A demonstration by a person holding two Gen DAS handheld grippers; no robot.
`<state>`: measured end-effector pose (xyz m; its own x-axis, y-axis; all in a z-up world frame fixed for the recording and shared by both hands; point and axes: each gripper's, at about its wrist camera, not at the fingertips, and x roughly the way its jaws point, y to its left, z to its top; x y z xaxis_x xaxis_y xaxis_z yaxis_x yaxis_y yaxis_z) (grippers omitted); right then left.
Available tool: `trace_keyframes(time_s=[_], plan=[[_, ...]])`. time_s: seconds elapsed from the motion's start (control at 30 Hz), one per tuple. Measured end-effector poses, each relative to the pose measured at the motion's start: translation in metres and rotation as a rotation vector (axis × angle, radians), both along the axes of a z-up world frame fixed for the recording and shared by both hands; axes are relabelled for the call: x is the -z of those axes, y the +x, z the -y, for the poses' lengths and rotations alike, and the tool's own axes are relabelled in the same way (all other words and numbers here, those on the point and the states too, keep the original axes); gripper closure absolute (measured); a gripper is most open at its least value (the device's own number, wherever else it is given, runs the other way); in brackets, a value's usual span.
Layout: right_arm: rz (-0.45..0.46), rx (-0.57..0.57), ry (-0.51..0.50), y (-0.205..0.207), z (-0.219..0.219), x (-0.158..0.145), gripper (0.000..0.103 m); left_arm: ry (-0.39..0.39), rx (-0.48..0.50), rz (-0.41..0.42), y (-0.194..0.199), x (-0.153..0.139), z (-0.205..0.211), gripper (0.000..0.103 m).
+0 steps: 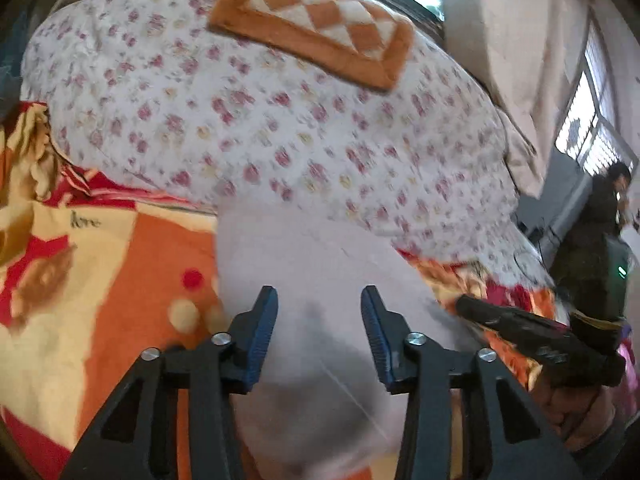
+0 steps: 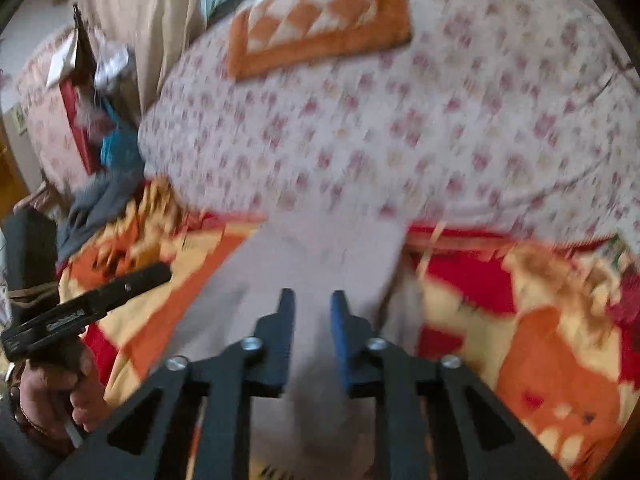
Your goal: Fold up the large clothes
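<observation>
A pale lilac garment lies on the orange, red and cream blanket, running away from me toward the floral quilt. My left gripper is open above its near part, jaws wide apart, nothing between them. In the right wrist view the same garment lies under my right gripper, whose jaws stand a narrow gap apart over the cloth with nothing clearly pinched. The right gripper also shows in the left wrist view, and the left gripper shows in the right wrist view. Both views are motion-blurred.
A floral quilt is heaped behind the garment, with an orange checked pillow on top. Curtains and windows stand behind. A person stands at far right. Piled clothes lie left of the bed.
</observation>
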<state>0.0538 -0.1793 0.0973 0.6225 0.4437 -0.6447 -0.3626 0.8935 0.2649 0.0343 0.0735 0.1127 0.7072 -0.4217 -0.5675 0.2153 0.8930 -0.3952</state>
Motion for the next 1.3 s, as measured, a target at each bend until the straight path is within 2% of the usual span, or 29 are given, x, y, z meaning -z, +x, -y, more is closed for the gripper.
trace_keyframes(time_s=[0.03, 0.1, 0.13, 0.23, 0.37, 0.47, 0.53, 0.57, 0.6, 0.63, 0.67, 0.73, 0.83, 0.93, 1.03, 1.1, 1.2, 1.23, 1.3], plan=[[-0.044, -0.004, -0.021, 0.001, -0.003, 0.013, 0.088, 0.038, 0.016, -0.063, 0.002, 0.015, 0.011, 0.075], [-0.142, 0.008, -0.146, 0.009, -0.011, 0.054, 0.092, 0.074, 0.046, -0.196, 0.009, 0.051, 0.025, 0.076], [-0.155, 0.02, -0.131, 0.01, -0.006, 0.072, 0.092, 0.06, 0.049, -0.234, 0.014, 0.065, 0.027, 0.076], [-0.118, 0.018, -0.064, 0.004, 0.009, 0.075, 0.092, 0.001, 0.026, -0.22, 0.015, 0.066, 0.022, 0.076], [-0.144, 0.012, 0.019, 0.001, 0.019, 0.077, 0.079, -0.025, 0.034, -0.19, 0.01, 0.069, 0.017, 0.076], [-0.134, 0.006, 0.023, -0.004, 0.017, 0.071, 0.077, -0.032, 0.026, -0.143, 0.0, 0.052, 0.012, 0.076], [-0.096, 0.03, 0.031, -0.006, 0.014, 0.052, 0.077, -0.007, -0.006, -0.082, -0.001, 0.03, 0.009, 0.074], [-0.046, 0.048, 0.036, -0.005, 0.013, 0.036, 0.077, 0.003, -0.022, -0.062, 0.002, 0.022, 0.008, 0.073], [-0.004, 0.067, 0.022, -0.004, 0.011, 0.02, 0.077, 0.006, -0.04, -0.042, 0.008, 0.012, 0.006, 0.071], [0.033, 0.093, 0.001, 0.001, 0.008, 0.006, 0.075, -0.002, -0.054, -0.024, 0.018, 0.002, 0.005, 0.064], [0.061, 0.135, -0.033, 0.01, 0.003, -0.011, 0.07, -0.012, -0.06, -0.015, 0.028, -0.005, 0.006, 0.058], [0.047, 0.19, -0.068, 0.032, -0.003, -0.025, 0.067, -0.015, -0.092, -0.009, 0.055, -0.015, 0.006, 0.057], [-0.008, 0.226, -0.06, 0.069, -0.011, -0.024, 0.067, -0.023, -0.155, -0.027, 0.088, -0.017, 0.008, 0.057], [-0.05, 0.252, -0.041, 0.105, -0.019, 0.0, 0.067, -0.029, -0.171, -0.084, 0.119, 0.006, 0.017, 0.057], [-0.172, 0.242, -0.072, 0.131, -0.022, 0.05, 0.067, 0.001, -0.145, -0.197, 0.14, 0.055, 0.026, 0.057], [-0.233, 0.243, -0.081, 0.139, -0.02, 0.085, 0.067, 0.01, -0.131, -0.212, 0.139, 0.086, 0.031, 0.057], [-0.19, 0.226, -0.086, 0.137, -0.022, 0.096, 0.066, 0.066, -0.147, -0.18, 0.136, 0.088, 0.041, 0.052], [-0.193, 0.221, -0.09, 0.138, -0.023, 0.096, 0.064, 0.07, -0.133, -0.181, 0.136, 0.09, 0.044, 0.047], [-0.203, 0.205, -0.072, 0.139, -0.024, 0.097, 0.06, 0.046, -0.126, -0.189, 0.137, 0.092, 0.041, 0.045]])
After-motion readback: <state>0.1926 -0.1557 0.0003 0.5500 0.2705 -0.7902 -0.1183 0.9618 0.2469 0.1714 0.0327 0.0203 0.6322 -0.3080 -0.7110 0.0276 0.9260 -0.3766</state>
